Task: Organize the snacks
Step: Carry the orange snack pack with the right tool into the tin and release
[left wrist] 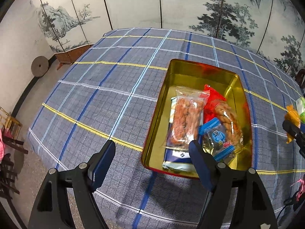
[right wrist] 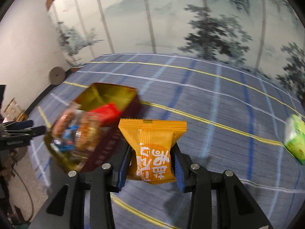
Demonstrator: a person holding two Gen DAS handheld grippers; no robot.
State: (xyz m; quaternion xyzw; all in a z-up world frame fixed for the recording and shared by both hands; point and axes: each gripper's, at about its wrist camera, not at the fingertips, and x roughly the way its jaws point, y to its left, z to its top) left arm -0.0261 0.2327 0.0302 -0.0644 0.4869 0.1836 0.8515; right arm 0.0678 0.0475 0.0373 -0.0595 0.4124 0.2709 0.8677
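One orange snack packet [right wrist: 152, 150] is pinched between the blue pads of the right gripper [right wrist: 150, 164], lifted up over the checked tablecloth [right wrist: 219, 103]. It is close beside the gold tin [left wrist: 200, 70], which sits near the front edge of the table. Inside the tin lie two clear bags of twisted fried dough [left wrist: 185, 120], a red packet [left wrist: 212, 97], a small blue packet [left wrist: 217, 135] and a flat blue-and-white pack at the bottom. The left gripper [left wrist: 152, 150] hangs over the tin's near corner with its jaws spread wide and nothing between them. A green packet [right wrist: 295, 139] waits near the right edge of the table. The step looks like carrying the orange packet to the tin. Next it should go over a free spot in the tin, come down low, and then be let go.
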